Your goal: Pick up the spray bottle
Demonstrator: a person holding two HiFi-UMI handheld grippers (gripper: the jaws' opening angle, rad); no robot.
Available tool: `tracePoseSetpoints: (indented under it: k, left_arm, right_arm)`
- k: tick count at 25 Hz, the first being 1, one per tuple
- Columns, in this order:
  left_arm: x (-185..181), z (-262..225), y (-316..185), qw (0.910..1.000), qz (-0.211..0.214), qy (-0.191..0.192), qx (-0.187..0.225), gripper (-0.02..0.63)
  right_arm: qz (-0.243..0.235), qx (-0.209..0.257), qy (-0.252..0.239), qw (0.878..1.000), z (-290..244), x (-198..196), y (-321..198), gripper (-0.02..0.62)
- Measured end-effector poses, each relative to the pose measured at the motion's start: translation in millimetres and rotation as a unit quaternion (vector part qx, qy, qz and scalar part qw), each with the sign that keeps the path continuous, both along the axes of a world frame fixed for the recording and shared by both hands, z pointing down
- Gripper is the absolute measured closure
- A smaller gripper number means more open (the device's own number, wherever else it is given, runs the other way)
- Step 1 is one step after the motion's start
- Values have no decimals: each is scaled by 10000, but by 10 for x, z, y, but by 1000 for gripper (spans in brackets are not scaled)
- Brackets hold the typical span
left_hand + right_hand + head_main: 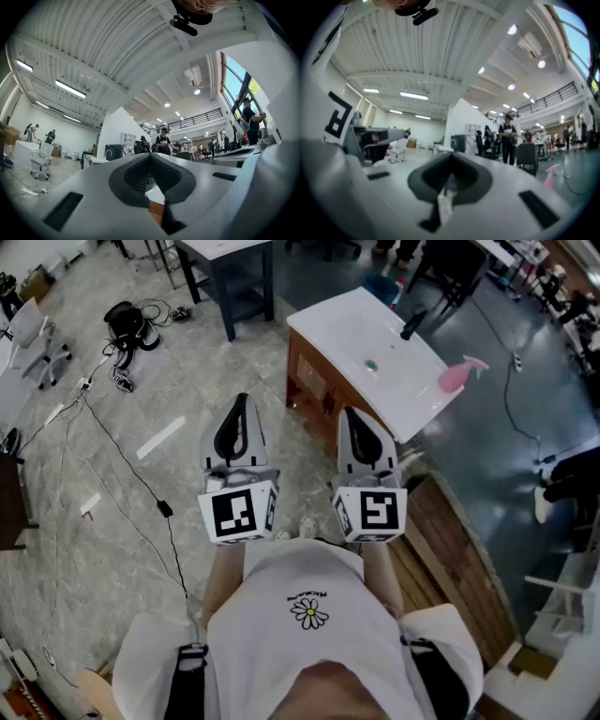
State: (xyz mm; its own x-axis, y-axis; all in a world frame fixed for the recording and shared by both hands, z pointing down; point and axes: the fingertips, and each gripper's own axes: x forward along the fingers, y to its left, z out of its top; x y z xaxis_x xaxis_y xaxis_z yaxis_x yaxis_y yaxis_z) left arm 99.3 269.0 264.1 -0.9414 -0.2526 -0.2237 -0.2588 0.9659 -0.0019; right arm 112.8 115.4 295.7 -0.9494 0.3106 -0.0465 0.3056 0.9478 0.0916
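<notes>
The pink spray bottle (457, 377) stands at the right-hand end of a white sink counter (347, 329), beyond a black faucet (413, 324). It also shows small and blurred at the lower right of the right gripper view (550, 177). Both grippers are held close to my body, short of the counter and well apart from the bottle. My left gripper (241, 399) is shut with nothing in it, its pads meeting (151, 154). My right gripper (352, 412) is also shut and empty (451, 155).
The counter sits on a wooden cabinet (314, 381), with a wooden platform (459, 540) to its right. Black cables (122, 451) and a black bag (125, 322) lie on the floor at left. A dark table (230, 277) stands further back. People stand far off (163, 140).
</notes>
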Motion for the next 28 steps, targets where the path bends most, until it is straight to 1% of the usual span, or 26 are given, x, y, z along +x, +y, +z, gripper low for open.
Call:
tracePoseSetpoints:
  k: [4, 7, 11, 13, 16, 17, 19, 23, 28]
  left_arm:
    - [-60, 44, -23, 9999, -46, 102, -48, 589]
    - [-83, 47, -69, 10000, -22, 53, -38, 589]
    - [-133, 76, -123, 9999, -43, 104, -44, 589]
    - [-155, 86, -163, 9999, -45, 138, -43, 589]
    - [-177, 100, -237, 9998, -51, 168, -80, 589]
    - [-181, 103, -260, 9998, -56, 173, -93, 589]
    - [-197, 102, -303, 9997, -75, 181, -118, 589]
    - [-256, 115, -405, 9996, -180, 175, -86, 589]
    - [-333, 179, -513, 9992, -364, 150, -113, 589]
  right_arm:
    - [23, -35, -21, 10000, 23, -50, -38, 566]
    - [77, -58, -11, 10000, 47, -66, -99, 566]
    - [110, -100, 7, 9999, 54, -104, -200, 566]
    - [74, -251, 22, 9997, 58, -122, -248, 566]
    - [-94, -643, 15, 9979, 48, -129, -314, 566]
    - [-143, -711, 17, 9974, 49, -129, -333, 566]
    - [-176, -681, 30, 9975, 63, -146, -377, 565]
    - [-181, -480, 135, 9986, 145, -230, -511, 565]
    - [-240, -560, 152, 9980, 187, -288, -702, 565]
